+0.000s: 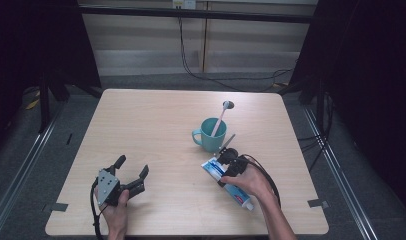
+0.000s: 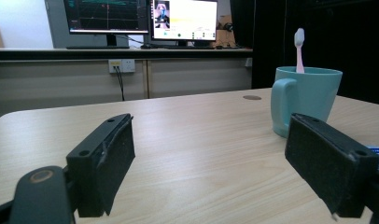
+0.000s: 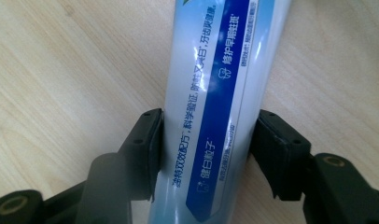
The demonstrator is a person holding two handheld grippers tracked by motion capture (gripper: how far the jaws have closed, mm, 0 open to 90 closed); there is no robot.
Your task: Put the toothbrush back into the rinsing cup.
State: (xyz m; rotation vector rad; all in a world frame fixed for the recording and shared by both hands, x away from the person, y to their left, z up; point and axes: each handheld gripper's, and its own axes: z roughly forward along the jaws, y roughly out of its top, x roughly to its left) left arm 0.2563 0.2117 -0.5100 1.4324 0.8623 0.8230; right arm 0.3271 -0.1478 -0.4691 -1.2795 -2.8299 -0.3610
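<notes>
A white and blue toothpaste tube lies on the wooden table at the front right, cap end toward the person. My right gripper reaches down over its far end. In the right gripper view both pads press the sides of the toothpaste tube, so my right gripper is shut on it. Just beyond stands a teal mug holding a pink toothbrush. My left gripper rests open at the front left with nothing between its jaws. In its view, the left gripper frames the mug and toothbrush.
A round cable hole sits in the table behind the mug. Black curtains and frame posts flank both sides. Cables hang over the floor beyond the far edge. Monitors stand on a counter past the table.
</notes>
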